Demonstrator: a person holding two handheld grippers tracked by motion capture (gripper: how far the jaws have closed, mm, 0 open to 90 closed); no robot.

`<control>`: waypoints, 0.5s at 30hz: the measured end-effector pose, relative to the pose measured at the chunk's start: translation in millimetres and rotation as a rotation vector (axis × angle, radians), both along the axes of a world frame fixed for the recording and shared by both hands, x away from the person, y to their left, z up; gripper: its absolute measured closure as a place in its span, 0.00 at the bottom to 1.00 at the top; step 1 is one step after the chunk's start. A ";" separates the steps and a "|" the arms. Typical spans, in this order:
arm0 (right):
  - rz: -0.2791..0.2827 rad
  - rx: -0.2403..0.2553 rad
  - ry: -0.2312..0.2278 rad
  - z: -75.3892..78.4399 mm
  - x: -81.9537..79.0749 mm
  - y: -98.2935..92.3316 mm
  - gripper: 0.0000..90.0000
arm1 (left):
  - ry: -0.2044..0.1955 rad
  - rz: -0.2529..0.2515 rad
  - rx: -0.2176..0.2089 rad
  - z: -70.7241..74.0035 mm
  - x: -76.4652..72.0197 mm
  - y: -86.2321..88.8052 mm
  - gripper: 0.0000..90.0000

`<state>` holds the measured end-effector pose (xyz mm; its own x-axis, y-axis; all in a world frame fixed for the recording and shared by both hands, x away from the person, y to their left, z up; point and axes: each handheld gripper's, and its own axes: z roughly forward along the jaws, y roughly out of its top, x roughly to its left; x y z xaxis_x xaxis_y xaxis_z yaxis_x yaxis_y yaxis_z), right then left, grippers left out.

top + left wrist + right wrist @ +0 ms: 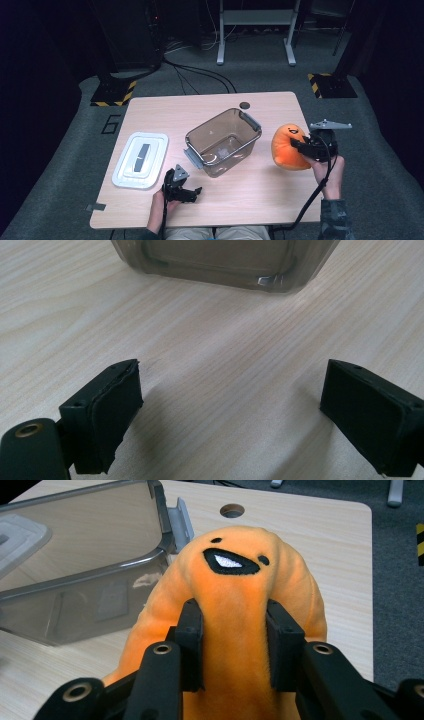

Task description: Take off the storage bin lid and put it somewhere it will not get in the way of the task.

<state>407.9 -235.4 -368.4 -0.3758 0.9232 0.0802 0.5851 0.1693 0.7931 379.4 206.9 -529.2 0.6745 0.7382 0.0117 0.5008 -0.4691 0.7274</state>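
Table (260,190) first: light wood, with a clear plastic bin (223,141) sitting open in the middle and its white lid (140,160) lying flat off to the left, well apart from it. Right of the bin is the orange plush toy (289,147) with the little stitched face, near the table's right edge.

Looks to me like the step in hand is the pick-up, with the toy grabbed and headed for the bin. The right gripper (234,630) has its jaws pinched into the soft body just below the face, fabric bulging between the pads, so that's a solid squeeze. Next move, I'd guess, is carrying it left over the bin's rim and high enough to clear that grey handle, then letting go inside.

Right hand comes in from the near right edge, gripper pointing left at the toy. Left gripper (230,405) is parked near the front edge, jaws spread wide with nothing between them, aimed at the bin's near wall.
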 end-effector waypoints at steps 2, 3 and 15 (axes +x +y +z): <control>0.002 0.002 -0.005 3.2 -0.3 -0.1 0.73 | 0.000 0.001 -0.001 0.0 0.0 -0.1 0.10; 0.005 0.009 -0.006 4.7 -0.3 -0.2 0.73 | 0.000 0.001 -0.001 -0.1 0.0 -0.1 0.10; 0.038 0.018 -0.029 26.3 4.7 2.8 0.73 | -0.006 0.005 -0.013 -1.0 0.3 -0.8 0.10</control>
<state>412.6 -232.6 -342.0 -0.4127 0.9068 0.0856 0.5552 0.1759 0.8129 379.7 206.1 -530.2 0.6709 0.7415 0.0062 0.4989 -0.4576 0.7360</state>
